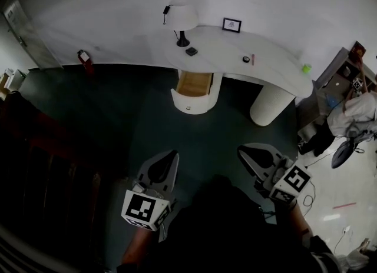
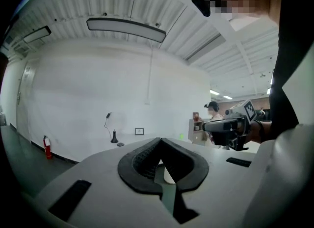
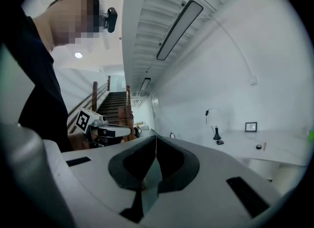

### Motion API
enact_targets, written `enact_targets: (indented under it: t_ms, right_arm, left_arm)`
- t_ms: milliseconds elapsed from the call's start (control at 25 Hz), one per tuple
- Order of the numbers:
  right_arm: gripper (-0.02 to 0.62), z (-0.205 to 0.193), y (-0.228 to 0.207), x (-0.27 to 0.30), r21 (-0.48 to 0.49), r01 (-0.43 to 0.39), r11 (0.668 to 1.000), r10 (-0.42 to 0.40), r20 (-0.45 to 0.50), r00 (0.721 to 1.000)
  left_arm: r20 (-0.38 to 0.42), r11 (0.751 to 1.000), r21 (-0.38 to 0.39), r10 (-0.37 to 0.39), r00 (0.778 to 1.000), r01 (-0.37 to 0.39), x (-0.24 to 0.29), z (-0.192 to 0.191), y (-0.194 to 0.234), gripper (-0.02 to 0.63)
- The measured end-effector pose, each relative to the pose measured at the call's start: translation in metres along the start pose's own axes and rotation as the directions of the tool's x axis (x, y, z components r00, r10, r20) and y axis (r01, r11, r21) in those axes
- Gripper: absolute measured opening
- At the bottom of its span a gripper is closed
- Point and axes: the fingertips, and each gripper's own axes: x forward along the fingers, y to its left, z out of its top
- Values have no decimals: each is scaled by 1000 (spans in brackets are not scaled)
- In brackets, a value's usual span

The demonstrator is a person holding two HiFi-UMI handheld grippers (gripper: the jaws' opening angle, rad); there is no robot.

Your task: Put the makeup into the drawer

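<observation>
Left gripper [image 1: 172,157], right gripper [image 1: 242,150]: fingers pressed together, empty | drawer [image 1: 194,83] open | items [image 1: 246,59] on desk [image 1: 277,69] too small to identify

Far ahead of me stood the desk [image 1: 277,69], with the lamp [image 1: 181,22] on its left end, a picture frame [image 1: 231,25] at its far edge and a small round item [image 1: 246,59] right of centre. The drawer [image 1: 194,85] jutted nearward below the lamp. A fire extinguisher [image 1: 84,57] sat far left.

Left gripper [image 1: 173,155], right gripper [image 1: 241,149] (level), jaws together
</observation>
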Motion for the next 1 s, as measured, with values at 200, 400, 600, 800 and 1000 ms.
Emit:
enact_targets:
  t_ms: [200,400,600,800,1000]
  right_arm:
    - [15,-2,-33,38,44,-10,999,11,-26,1000]
    - [17,-2,-74,87,58,-73,996,75,-30,997]
    - [17,11,-138,138,61,-107,992,110,-36,993]
    - [17,30,-203,181,37,-126,991,127,-24,992]
    - [17,24,-253,226,60,-115,992,118,-38,992]
  left_arm:
    - [-14,999,-33,34,999,-35,19,-6,34,12]
    - [-13,997,-30,74,997,-74,58,-5,77,12]
    - [-18,993,-36,109,994,-110,117,13,127,12]
    - [-22,990,-21,136,990,-137,176,28,178,12]
    - [-20,990,-37,138,990,-138,220,32,219,12]
